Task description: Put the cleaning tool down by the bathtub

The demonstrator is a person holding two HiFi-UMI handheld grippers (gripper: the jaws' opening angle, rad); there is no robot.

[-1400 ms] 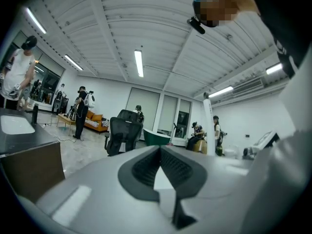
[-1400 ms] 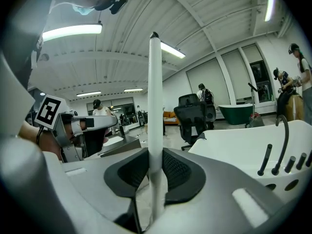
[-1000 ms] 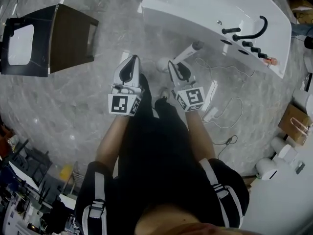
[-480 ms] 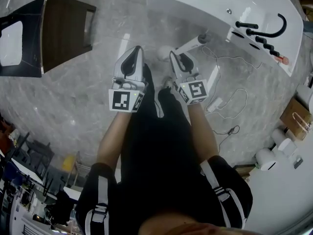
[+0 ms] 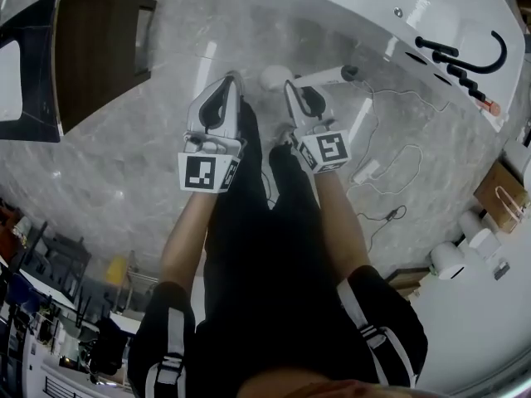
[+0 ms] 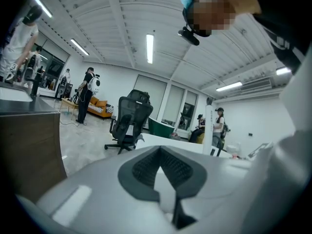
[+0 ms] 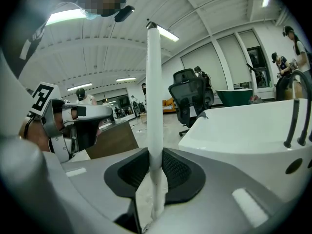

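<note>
The cleaning tool is a white stick handle (image 5: 326, 76) with a round white head (image 5: 274, 77) and a dark far end. My right gripper (image 5: 296, 89) is shut on that handle, which in the right gripper view rises upright as a white handle (image 7: 154, 101) between the dark pads (image 7: 178, 172). The white bathtub (image 5: 390, 11) lies just beyond, at the upper right; its white wall (image 7: 243, 126) fills the right side of the right gripper view. My left gripper (image 5: 228, 85) hangs beside the right one, shut with nothing in it (image 6: 163, 177).
A dark wood cabinet (image 5: 95, 52) stands on the grey marble floor at the upper left. A black faucet set (image 5: 469, 56) sits on the tub rim. A cable and power strip (image 5: 365, 171) lie on the floor to the right, near a cardboard box (image 5: 498, 196). An office chair (image 6: 127, 123) and people stand farther off.
Both grippers have edged closer to the bathtub. The tool's handle has swung from slanted to nearly level in the head view. The right grip is unchanged.
</note>
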